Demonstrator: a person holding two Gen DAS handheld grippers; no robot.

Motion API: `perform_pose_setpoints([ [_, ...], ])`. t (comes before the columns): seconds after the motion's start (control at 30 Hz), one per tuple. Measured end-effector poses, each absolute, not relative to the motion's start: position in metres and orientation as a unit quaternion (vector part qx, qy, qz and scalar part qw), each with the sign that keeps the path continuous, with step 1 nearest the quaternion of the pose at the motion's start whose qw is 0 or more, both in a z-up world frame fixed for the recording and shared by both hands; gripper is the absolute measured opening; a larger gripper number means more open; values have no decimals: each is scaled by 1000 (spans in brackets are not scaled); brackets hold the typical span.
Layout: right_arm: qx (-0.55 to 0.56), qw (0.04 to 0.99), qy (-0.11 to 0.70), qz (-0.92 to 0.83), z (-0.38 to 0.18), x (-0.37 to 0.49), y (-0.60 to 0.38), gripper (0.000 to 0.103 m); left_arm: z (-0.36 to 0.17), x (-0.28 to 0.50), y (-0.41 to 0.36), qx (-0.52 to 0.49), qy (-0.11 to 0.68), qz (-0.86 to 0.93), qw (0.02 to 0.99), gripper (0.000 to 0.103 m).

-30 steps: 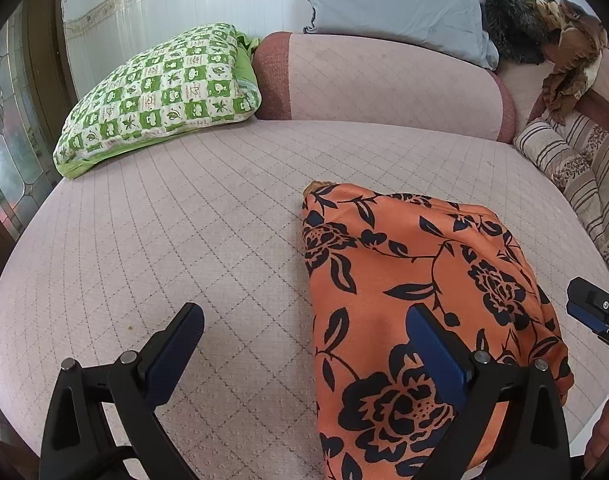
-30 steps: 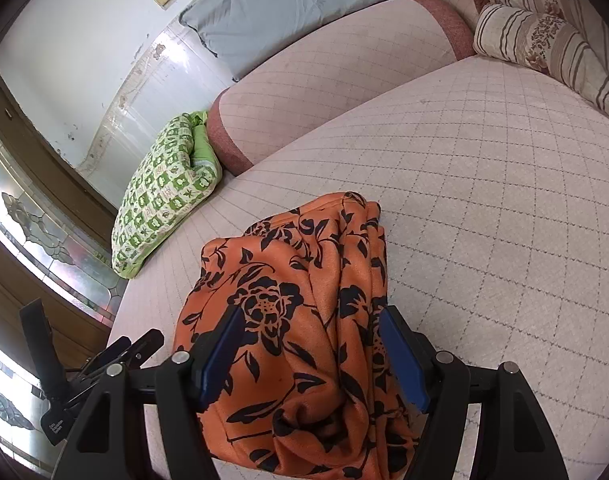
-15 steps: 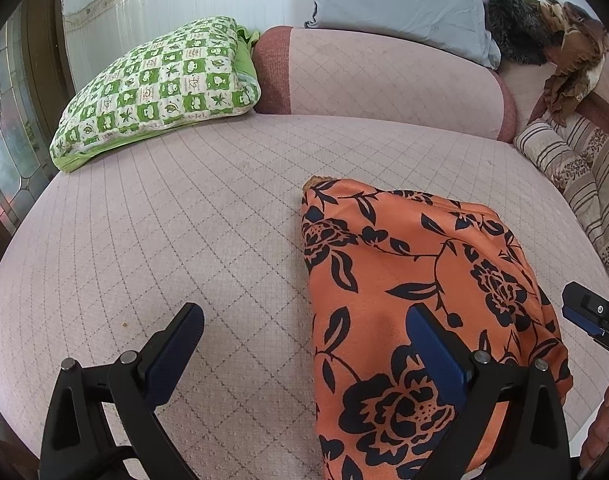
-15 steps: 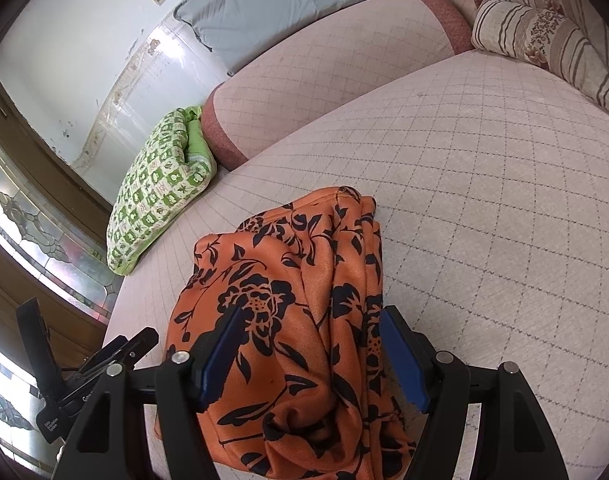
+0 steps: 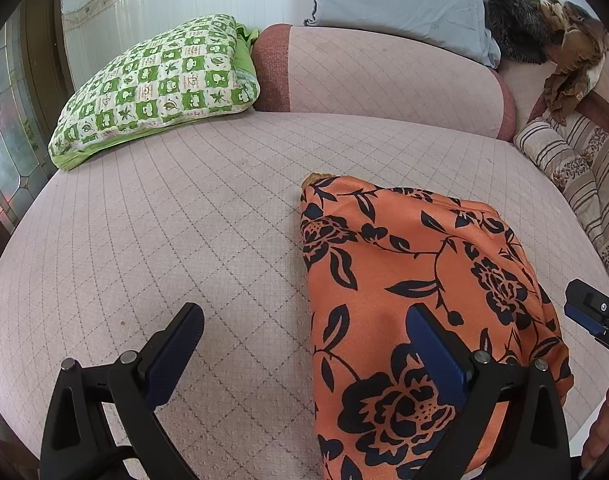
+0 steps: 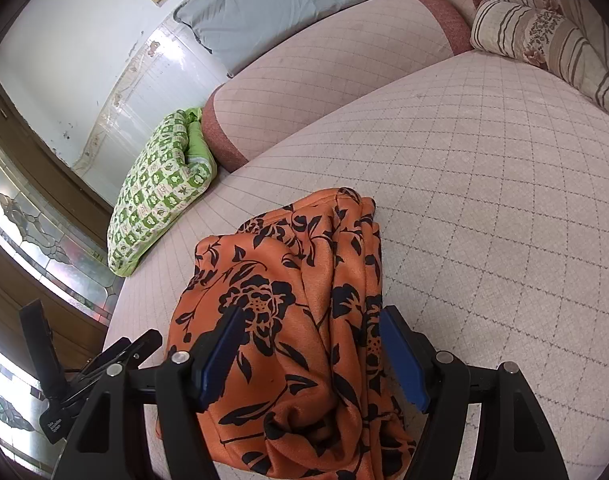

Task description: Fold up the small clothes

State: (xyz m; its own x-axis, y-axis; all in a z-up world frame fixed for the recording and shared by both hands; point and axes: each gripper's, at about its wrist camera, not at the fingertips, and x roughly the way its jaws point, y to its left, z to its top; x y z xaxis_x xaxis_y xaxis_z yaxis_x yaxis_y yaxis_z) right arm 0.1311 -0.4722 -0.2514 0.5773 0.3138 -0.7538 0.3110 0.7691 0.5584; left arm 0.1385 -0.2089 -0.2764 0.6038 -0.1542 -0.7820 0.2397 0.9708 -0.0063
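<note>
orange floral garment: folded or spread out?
Folded, roughly. The orange floral garment lies as a compact bundle on the bed, layered edges stacked along its right side, folds bunched at the near end. Not neat.

In front of me is a bed covered in pale pink quilted fabric with a diamond grid. An orange garment printed with black flowers lies bunched on it, near my edge. At the far left corner rests a green-and-white checked pillow. A long pink bolster runs along the far side, and striped cushions line the right edge.
</note>
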Motion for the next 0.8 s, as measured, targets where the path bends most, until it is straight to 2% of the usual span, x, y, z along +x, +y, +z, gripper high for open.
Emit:
perform_pose_setpoints([
  [0.67, 342, 820, 458, 0, -251, 131, -473, 73, -279, 138, -212, 52, 433, -114, 893, 101],
  [0.8, 340, 814, 471, -5, -257, 137, -477, 73, -284, 151, -208, 17, 470, -149, 870, 101],
])
